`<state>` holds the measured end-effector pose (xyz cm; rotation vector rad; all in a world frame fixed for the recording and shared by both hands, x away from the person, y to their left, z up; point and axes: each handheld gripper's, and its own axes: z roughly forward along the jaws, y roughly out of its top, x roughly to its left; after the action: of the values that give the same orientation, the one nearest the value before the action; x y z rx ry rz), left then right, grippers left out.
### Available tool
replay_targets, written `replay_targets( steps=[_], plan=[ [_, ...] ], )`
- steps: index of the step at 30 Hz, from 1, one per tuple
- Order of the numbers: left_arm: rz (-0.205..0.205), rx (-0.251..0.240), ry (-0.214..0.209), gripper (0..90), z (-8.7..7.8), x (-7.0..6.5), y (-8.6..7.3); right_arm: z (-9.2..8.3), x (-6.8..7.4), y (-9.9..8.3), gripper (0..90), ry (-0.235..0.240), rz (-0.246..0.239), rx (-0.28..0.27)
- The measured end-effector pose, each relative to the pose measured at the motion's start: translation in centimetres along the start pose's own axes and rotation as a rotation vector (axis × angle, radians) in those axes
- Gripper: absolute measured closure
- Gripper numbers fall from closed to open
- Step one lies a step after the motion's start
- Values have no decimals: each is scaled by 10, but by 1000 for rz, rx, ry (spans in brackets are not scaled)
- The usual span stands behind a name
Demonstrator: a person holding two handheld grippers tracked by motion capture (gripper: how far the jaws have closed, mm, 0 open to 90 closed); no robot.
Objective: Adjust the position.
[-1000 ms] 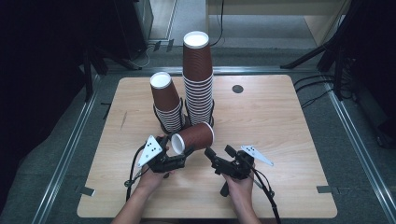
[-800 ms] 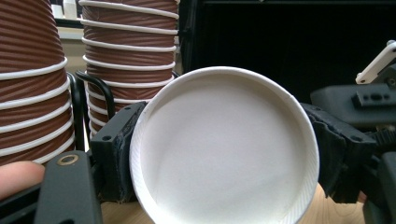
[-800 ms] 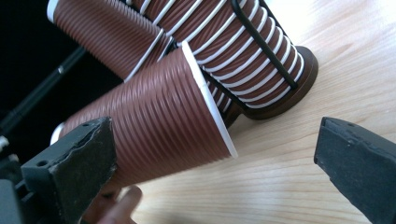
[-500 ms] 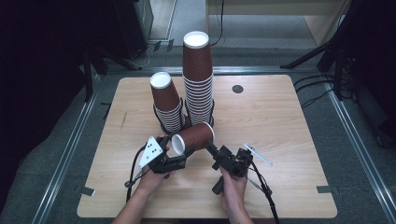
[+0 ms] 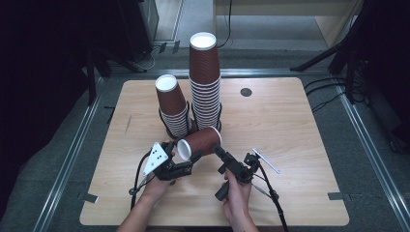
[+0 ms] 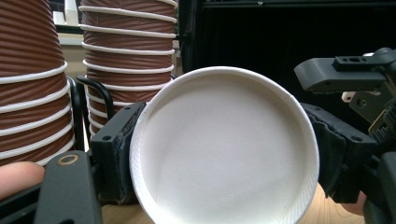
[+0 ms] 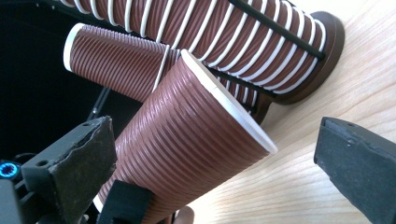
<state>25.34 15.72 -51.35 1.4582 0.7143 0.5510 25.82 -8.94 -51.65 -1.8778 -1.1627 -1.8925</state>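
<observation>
A brown ribbed paper cup (image 5: 200,141) lies on its side above the table, and my left gripper (image 5: 187,158) is shut on its narrow end. In the left gripper view the cup's white base (image 6: 224,154) faces the camera, with a black jaw pressing on each side. My right gripper (image 5: 218,151) points up-left at the cup's wide end. In the right gripper view its jaws stand open on either side of the cup (image 7: 187,144), and the pads do not press on it. Behind stand a tall stack of upturned cups (image 5: 205,82) and a shorter leaning stack (image 5: 173,108).
Both stacks sit in black wire holders with round bases (image 7: 322,56), close behind the held cup. The wooden table (image 5: 300,125) has a small black round cap (image 5: 246,92) at the back right. Cables trail from both grippers toward the front edge.
My right gripper has turned from pointing left to pointing up-left, bringing its jaws to the cup's wide end. The left gripper and the cup have stayed put.
</observation>
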Motion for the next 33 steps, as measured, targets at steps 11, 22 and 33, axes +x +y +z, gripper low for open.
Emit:
replay_targets(
  steps=[11, 22, 33],
  plan=[
    [25, -10, -1, 219, 1, -3, -1, 5, 2, -2, 0, 38, 213, 3],
    [38, -21, -7, 219, 1, -6, -2, 13, 3, -5, 0, 48, 356, 25],
    [59, -27, -27, 219, 2, -10, -3, 24, 1, -7, 0, 46, 433, 44]
  ],
)
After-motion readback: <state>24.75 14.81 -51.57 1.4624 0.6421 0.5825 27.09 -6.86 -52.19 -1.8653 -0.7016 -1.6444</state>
